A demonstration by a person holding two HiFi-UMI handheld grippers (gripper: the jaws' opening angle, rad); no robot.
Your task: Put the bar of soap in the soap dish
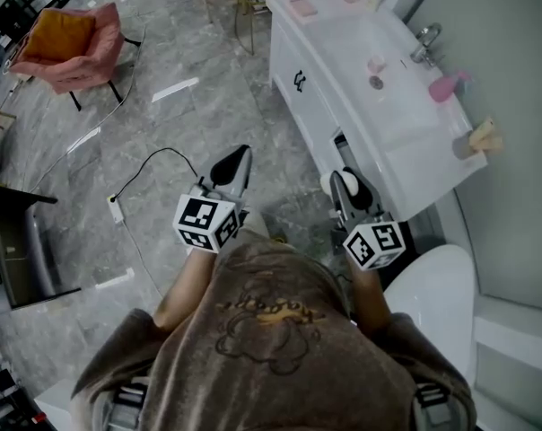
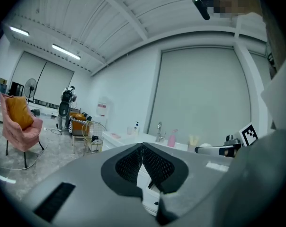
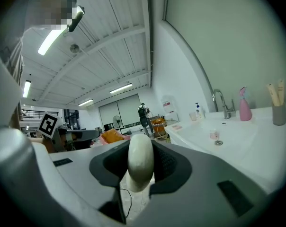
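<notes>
A rounded white bar of soap (image 3: 140, 163) stands upright between the pads of my right gripper (image 3: 140, 141), which is shut on it. In the head view that gripper (image 1: 346, 181) hovers just off the near front of the white sink counter (image 1: 325, 43). A flat pink dish (image 1: 302, 7) lies on the counter's far end, well ahead of both grippers, and it shows small in the right gripper view (image 3: 177, 126). My left gripper (image 1: 240, 156) hangs over the floor to the left of the counter, jaws closed with nothing between them (image 2: 142, 148).
On the counter are a basin with a faucet (image 1: 424, 43), a pink spray bottle (image 1: 446, 86), a cup of brushes (image 1: 480, 138) and bottles at the far end. A toilet (image 1: 432, 285) stands at the right. A pink chair (image 1: 69, 43) and a floor cable (image 1: 150, 164) lie to the left.
</notes>
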